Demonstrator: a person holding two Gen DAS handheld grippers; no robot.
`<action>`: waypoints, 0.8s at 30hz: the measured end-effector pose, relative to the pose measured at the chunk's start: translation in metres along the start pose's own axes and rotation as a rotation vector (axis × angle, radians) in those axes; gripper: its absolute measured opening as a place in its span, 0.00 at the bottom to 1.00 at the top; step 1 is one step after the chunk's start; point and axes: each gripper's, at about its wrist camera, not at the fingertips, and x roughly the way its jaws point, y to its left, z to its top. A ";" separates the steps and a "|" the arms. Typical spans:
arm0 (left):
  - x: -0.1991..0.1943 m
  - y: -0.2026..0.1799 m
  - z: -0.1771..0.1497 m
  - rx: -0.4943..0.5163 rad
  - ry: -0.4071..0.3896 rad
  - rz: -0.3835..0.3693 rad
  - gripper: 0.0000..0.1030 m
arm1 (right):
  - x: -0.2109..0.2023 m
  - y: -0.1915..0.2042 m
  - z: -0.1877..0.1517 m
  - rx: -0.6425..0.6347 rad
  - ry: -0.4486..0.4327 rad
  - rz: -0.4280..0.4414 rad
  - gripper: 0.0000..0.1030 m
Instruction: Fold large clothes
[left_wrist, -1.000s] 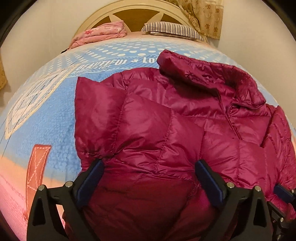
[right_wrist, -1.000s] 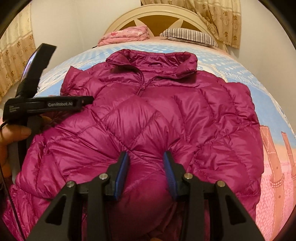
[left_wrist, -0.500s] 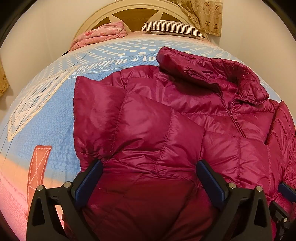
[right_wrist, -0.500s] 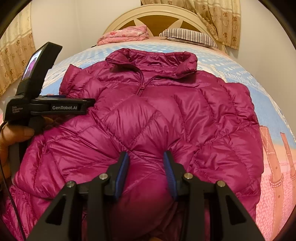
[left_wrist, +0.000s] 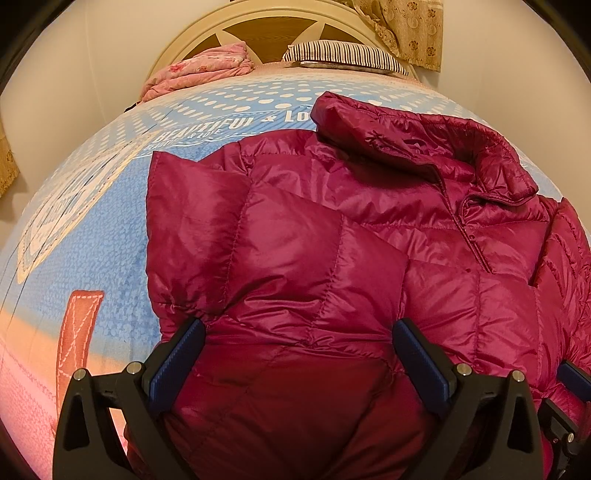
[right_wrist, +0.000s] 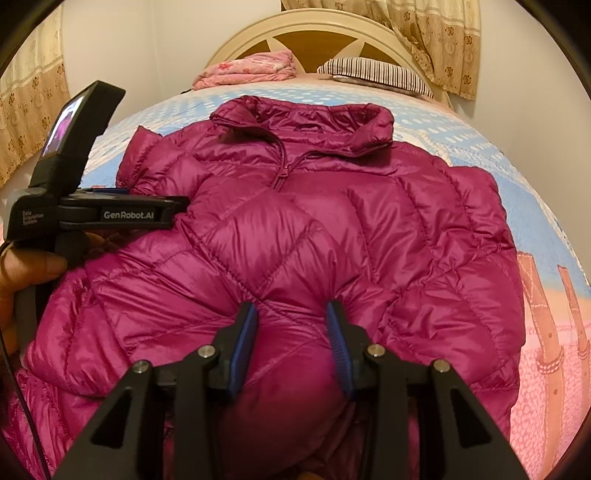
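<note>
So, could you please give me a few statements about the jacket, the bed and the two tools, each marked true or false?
1. The magenta puffer jacket lies front up, collar toward the headboard. True.
2. The right tool has a bulge of jacket fabric between its pads. True.
3. The left tool is shut tight with nothing between its pads. False: its jaws stand wide, with jacket fabric between them.
4. A striped pillow lies at the head of the bed. True.
5. The jacket's zipper is open all the way down. False: it is closed below the collar.
</note>
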 end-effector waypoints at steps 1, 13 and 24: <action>0.000 0.000 0.000 0.000 0.000 0.000 0.99 | 0.000 0.001 0.000 0.000 0.000 0.001 0.41; -0.023 0.004 0.003 -0.020 0.029 0.026 0.99 | 0.001 -0.004 0.002 0.006 0.005 0.012 0.41; -0.060 0.020 0.088 -0.035 -0.048 -0.082 0.99 | -0.027 -0.048 0.080 -0.023 -0.002 0.073 0.73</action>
